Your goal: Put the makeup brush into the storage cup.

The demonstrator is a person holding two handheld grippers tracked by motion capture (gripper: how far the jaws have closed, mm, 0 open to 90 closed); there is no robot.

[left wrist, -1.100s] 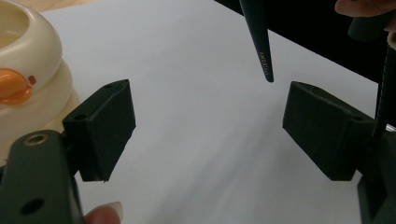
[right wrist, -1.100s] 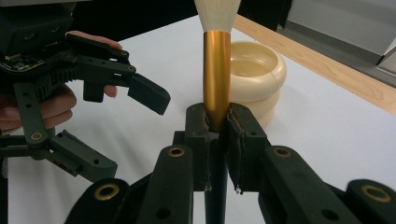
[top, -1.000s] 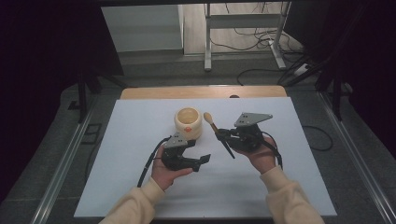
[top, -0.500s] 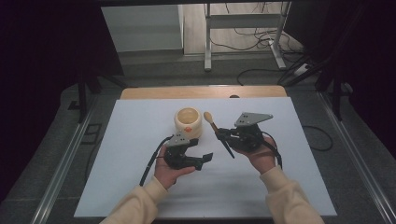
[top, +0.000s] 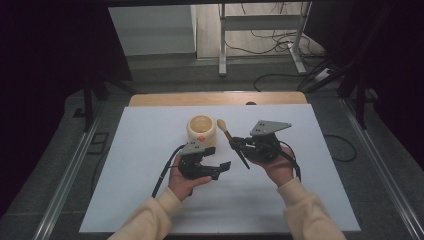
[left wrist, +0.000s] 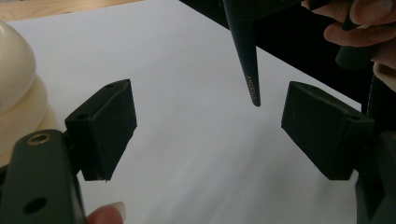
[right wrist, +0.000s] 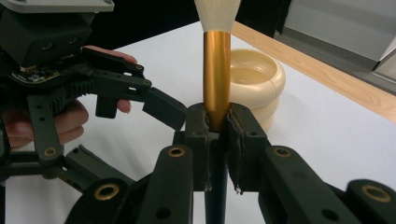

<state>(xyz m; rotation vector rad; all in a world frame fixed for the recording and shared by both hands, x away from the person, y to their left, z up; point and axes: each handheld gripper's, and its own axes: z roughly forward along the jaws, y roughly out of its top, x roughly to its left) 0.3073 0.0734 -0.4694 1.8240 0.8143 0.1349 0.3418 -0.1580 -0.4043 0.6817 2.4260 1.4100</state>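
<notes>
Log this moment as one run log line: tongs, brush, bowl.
left tongs: open, empty | right tongs: shut on brush, bristles up | bowl: on table, beyond left tongs

High view looking down over the table (top: 150, 150), gripper views close and low, all sharing the cream bowl (top: 201, 128).

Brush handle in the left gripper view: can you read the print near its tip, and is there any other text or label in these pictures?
Brush handle: small pale print running along the dark tapered end near the tip, too small and blurred to read for certain.
Bowl: an orange mark on the side, too small to tell.
Left tool and right tool, which clamps the brush: no readable text.
</notes>
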